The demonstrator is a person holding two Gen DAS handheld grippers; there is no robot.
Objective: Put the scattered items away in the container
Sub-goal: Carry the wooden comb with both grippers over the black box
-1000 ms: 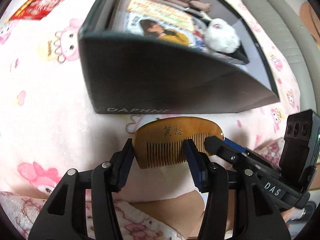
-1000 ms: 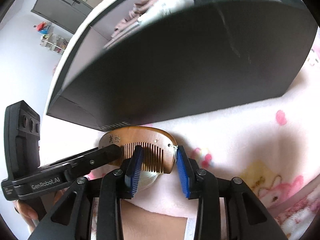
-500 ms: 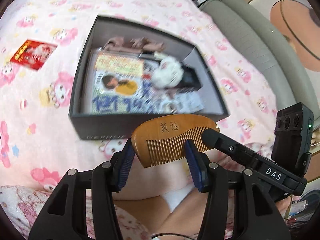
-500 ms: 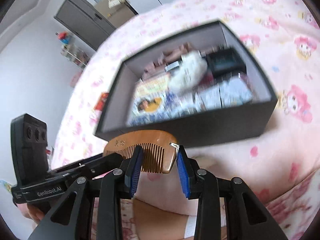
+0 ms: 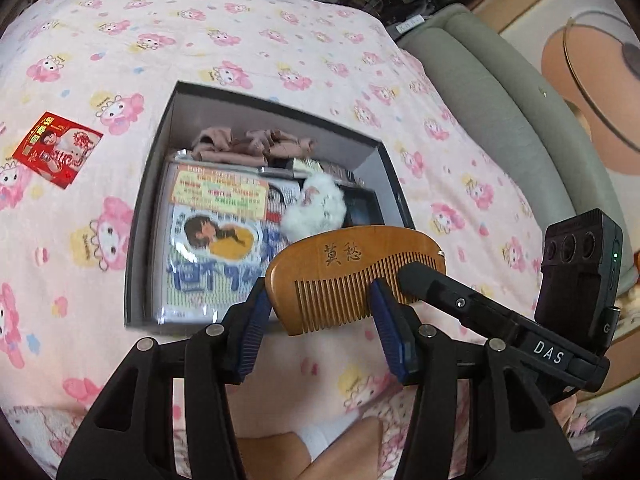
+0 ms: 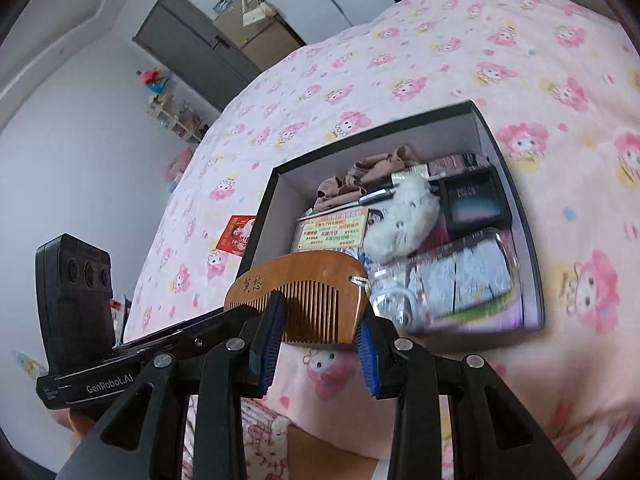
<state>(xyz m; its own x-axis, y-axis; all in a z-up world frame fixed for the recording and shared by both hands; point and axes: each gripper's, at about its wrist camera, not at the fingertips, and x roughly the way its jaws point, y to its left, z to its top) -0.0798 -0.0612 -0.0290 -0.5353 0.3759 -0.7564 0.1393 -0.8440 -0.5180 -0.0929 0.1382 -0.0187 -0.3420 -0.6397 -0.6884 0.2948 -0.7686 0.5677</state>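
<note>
At the left of the left wrist view a red packet (image 5: 56, 148) lies on the pink blanket (image 5: 280, 24). Centre: the dark box (image 5: 148, 208), with the wooden comb (image 5: 352, 276) low before it. The left claw (image 5: 320, 312) and right claw (image 6: 316, 332) each seem to pinch the comb.

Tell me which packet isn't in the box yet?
The red packet, lying alone on the pink blanket beside the black box. The other packets are inside it.
</note>
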